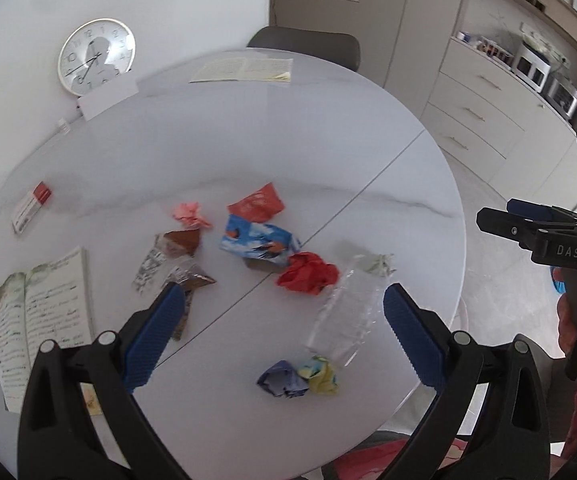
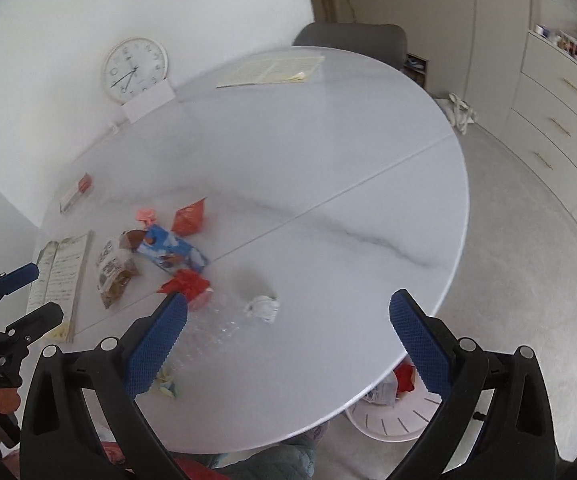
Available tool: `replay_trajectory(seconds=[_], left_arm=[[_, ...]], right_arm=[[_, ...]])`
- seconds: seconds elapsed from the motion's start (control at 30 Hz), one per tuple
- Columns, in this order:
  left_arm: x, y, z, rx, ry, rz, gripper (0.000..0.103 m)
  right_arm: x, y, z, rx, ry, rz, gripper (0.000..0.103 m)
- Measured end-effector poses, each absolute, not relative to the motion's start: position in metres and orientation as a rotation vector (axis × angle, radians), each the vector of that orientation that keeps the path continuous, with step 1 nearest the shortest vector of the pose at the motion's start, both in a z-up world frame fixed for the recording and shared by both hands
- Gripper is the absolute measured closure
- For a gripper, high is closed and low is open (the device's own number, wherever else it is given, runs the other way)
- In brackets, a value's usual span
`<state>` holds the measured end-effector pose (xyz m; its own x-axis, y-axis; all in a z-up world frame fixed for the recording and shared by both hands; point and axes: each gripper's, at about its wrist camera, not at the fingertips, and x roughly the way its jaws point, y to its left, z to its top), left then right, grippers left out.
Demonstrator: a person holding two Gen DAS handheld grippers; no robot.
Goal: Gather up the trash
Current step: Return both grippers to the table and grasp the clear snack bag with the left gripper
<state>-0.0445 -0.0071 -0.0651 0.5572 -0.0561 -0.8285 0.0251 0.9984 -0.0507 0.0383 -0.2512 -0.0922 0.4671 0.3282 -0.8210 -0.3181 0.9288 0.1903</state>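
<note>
Trash lies on a round white marble table (image 1: 288,128): a clear plastic bottle (image 1: 348,312), a red paper ball (image 1: 308,274), a blue carton (image 1: 258,242), an orange-red wrapper (image 1: 257,203), a pink paper ball (image 1: 190,215), brown-silver wrappers (image 1: 172,264) and a blue and yellow crumpled wad (image 1: 298,378). My left gripper (image 1: 284,300) is open above the table, over the red ball and bottle. My right gripper (image 2: 288,304) is open above the bottle (image 2: 220,326) and a white paper ball (image 2: 263,308); in the left wrist view it (image 1: 528,224) is at the right edge.
A white waste basket (image 2: 392,416) holding trash stands on the floor under the table's near right edge. Open booklets (image 1: 44,320) (image 1: 244,69), a red-white box (image 1: 32,207) and a leaning wall clock (image 1: 95,56) are on the table. A grey chair (image 1: 304,46) stands behind; drawers at right.
</note>
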Motion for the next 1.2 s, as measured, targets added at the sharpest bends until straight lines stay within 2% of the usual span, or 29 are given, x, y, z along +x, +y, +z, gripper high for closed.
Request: replay_trajectory(seconds=[0.33,0.67,0.83,0.9,0.97,1.07,1.2], left_arm=[[-0.04,0.058,-0.09,-0.022,1.0,-0.005,0.008],[0.016,0.105,-0.178,0.135,1.14,-0.101,0.008],[0.04,0.113,-0.205,0.184,1.162,-0.137,0.008],[0.046,0.114,-0.212,0.187,1.168,-0.156,0.014],[0.048,0.114,-0.217,0.191,1.177,-0.176,0.032],[0.047,0.113,-0.223,0.187,1.186,-0.206,0.048],[0.044,0.115,-0.22,0.163,1.173,-0.219,0.054]], right_arm=[[0.045,-0.174,-0.105,-0.096,1.056,0.533,0.003],[0.068,-0.105,-0.149,-0.313,1.14,0.684,0.003],[0.078,-0.082,-0.168,-0.438,1.173,0.751,0.003],[0.082,-0.074,-0.173,-0.486,1.173,0.77,0.003],[0.085,-0.066,-0.175,-0.504,1.177,0.796,0.003],[0.092,-0.058,-0.18,-0.515,1.187,0.818,0.003],[0.099,-0.045,-0.19,-0.542,1.205,0.844,0.003]])
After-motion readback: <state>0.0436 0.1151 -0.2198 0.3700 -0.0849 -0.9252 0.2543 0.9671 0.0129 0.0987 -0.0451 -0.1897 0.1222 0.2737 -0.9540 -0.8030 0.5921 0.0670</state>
